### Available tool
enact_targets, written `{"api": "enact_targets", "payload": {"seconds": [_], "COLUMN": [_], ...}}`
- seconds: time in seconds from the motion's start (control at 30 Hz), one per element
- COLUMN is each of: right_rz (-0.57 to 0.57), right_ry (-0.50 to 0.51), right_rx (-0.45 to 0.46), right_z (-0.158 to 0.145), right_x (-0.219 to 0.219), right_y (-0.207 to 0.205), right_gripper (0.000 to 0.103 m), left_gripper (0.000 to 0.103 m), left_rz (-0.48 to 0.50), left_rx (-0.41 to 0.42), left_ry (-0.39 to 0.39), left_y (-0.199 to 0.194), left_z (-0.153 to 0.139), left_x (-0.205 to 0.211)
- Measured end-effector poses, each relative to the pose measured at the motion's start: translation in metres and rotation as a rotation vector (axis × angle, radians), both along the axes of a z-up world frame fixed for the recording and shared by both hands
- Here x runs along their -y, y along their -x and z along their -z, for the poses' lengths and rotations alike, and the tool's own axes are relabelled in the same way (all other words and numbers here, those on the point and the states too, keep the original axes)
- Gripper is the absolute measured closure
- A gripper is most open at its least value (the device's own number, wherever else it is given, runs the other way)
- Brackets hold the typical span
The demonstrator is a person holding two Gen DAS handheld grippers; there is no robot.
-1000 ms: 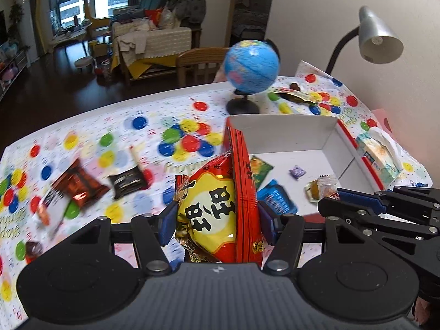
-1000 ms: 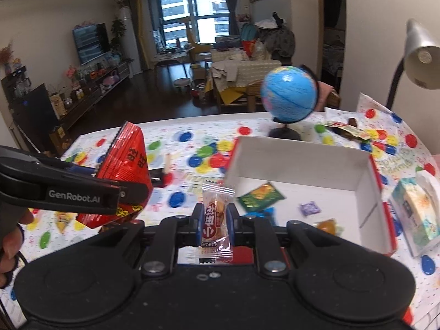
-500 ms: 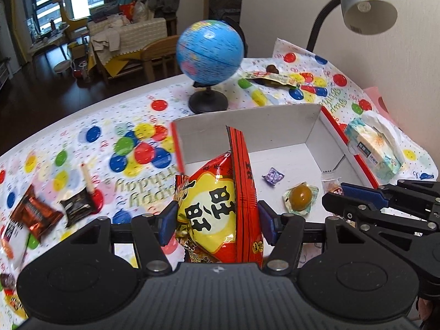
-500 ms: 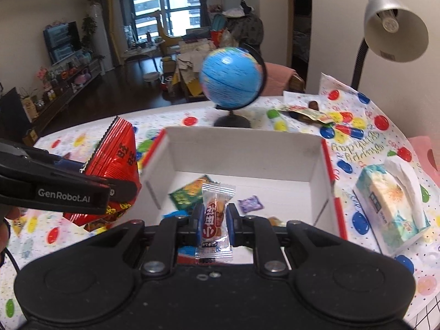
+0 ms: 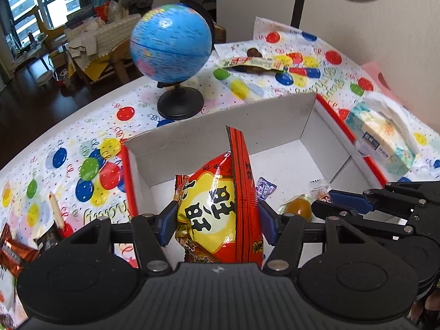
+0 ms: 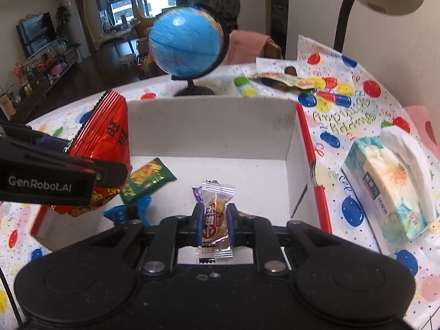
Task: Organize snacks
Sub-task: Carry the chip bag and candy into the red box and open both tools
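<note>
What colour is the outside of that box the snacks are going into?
The box is red outside and white inside; its red edge shows best in the right wrist view.

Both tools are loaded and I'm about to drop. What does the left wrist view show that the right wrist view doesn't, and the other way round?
Only the left wrist view: the orange jelly cup lying in the box, and brown-wrapped snacks on the tablecloth at far left.

Only the right wrist view: the green snack packet and a blue wrapper on the box floor.

Both: the white box, the globe, the tissue pack, the left tool shut on the red-and-yellow snack bag, and the right tool shut on the small wrapped cracker.
</note>
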State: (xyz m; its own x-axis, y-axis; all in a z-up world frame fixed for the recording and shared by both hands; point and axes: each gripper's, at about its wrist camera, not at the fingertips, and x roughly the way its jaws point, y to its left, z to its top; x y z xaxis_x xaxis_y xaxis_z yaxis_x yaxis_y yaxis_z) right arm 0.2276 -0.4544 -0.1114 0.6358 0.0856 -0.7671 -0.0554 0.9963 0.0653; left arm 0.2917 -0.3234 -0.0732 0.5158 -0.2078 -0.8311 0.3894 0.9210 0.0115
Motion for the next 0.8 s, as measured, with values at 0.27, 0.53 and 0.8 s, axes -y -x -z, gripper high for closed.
{"api": "enact_targets", "payload": {"seconds": [0.27, 0.53, 0.8], "right_rz": [0.005, 0.004, -0.005], "right_ry": [-0.003, -0.012, -0.009], "right_rx": [-0.052, -0.069, -0.051], "right_z": [0.019, 0.024, 0.015], "right_x": [0.004, 0.005, 0.0], "right_y": [-0.015, -0.013, -0.007], "right_gripper": [0.088, 0.082, 0.075], "left_gripper": [0.043, 0.042, 0.033], "left_rz": [0.014, 0.02, 0.024], "left_rx": [-0.044, -0.065, -0.058], "left_ry": [-0.044, -0.049, 0.004], "left_y": [-0.019, -0.022, -0.015], "left_z": [0.025, 0.035, 0.025], "left_x": [0.012, 0.014, 0.002]}}
